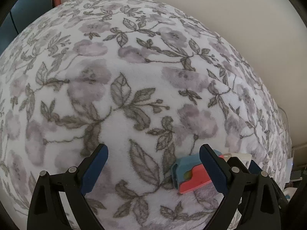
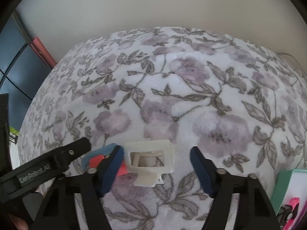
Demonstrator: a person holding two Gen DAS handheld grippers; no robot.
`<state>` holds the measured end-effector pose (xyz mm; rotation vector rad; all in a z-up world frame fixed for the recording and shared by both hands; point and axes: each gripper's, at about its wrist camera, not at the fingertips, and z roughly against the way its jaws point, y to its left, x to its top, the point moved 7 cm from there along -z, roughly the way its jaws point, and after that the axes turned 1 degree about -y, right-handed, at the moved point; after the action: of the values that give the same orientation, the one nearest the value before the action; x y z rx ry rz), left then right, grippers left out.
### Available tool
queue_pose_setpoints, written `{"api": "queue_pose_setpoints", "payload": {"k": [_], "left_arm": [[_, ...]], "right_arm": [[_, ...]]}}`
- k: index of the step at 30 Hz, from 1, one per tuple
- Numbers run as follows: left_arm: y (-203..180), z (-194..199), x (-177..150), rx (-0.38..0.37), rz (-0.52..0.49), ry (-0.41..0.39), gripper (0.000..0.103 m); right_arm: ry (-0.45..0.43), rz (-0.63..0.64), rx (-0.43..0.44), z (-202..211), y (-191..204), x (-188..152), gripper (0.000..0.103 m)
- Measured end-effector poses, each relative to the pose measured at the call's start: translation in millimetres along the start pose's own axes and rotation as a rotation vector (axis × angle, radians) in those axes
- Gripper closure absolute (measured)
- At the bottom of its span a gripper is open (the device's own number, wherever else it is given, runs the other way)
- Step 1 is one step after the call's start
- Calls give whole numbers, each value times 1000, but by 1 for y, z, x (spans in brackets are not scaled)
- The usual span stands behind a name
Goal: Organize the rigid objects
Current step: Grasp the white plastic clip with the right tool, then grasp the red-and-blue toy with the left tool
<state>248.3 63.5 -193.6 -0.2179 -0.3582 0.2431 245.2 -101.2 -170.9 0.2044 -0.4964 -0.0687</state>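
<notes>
Pink item [image 2: 292, 204] lies in green tray [image 2: 279, 189].

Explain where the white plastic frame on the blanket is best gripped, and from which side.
Grip the white frame across its two short ends, coming from above. It lies flat on the blanket, its open window facing up, between the right hand-held gripper's open jaws.
</notes>
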Motion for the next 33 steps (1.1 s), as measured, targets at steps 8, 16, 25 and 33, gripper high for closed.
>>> {"api": "queue_pose_setpoints", "payload": {"k": [8, 16, 25, 33], "left_arm": [[-10, 0, -1, -33, -2, 7, 7], [-6, -2, -3, -22, 5, 17, 7], [-24, -3, -8, -52, -31, 27, 7], [-47, -13, -14, -25, -94, 40, 7]], "right_arm": [[-3, 12, -8, 1, 3, 2, 42], [22, -10, -62, -9, -7, -4, 39], [22, -49, -81, -3, -27, -7, 44], [23, -79, -134, 9, -59, -14, 44]]}}
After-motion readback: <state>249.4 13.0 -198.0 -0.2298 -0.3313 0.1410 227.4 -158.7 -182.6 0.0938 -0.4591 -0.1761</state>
